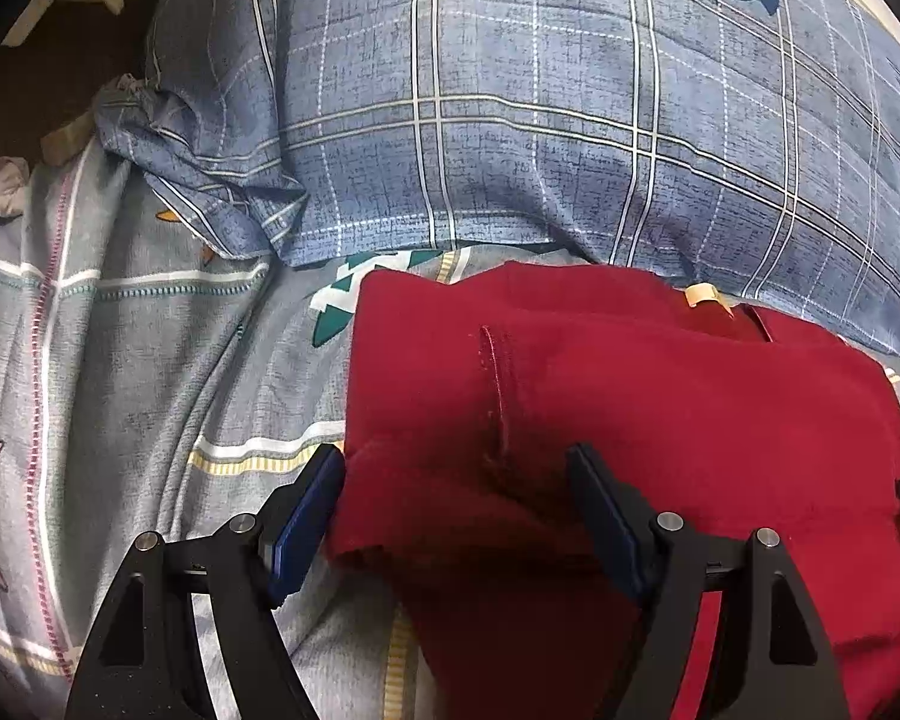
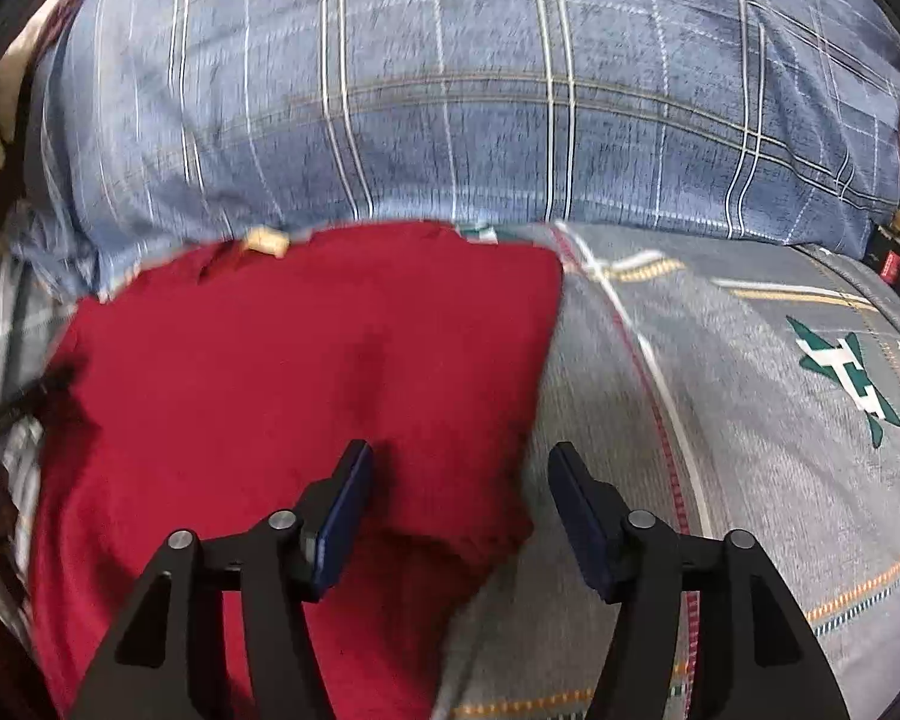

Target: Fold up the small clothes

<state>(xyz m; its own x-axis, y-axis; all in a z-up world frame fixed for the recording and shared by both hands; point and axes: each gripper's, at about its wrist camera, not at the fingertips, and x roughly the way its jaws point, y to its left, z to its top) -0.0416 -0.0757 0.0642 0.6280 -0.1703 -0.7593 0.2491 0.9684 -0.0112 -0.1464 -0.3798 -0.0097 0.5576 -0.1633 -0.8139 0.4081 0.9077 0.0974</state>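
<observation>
A dark red garment [image 1: 570,372] [image 2: 300,348] lies flat on the grey patterned bedsheet [image 1: 150,360] [image 2: 750,390], with a beige neck tag [image 1: 702,294] [image 2: 264,240] at its far edge. My left gripper [image 1: 453,462] hovers open over the garment's near left corner, where the cloth bunches up between the blue pads without being pinched. My right gripper [image 2: 461,453] is open too. It straddles the garment's right edge, with one finger over red cloth and the other over the sheet.
A large blue plaid pillow [image 1: 510,90] [image 2: 450,90] lies just behind the garment. Crumpled pale cloth [image 1: 0,192] sits at the bed's far left edge. Dark objects [image 2: 894,264] stand at the far right, beyond the sheet.
</observation>
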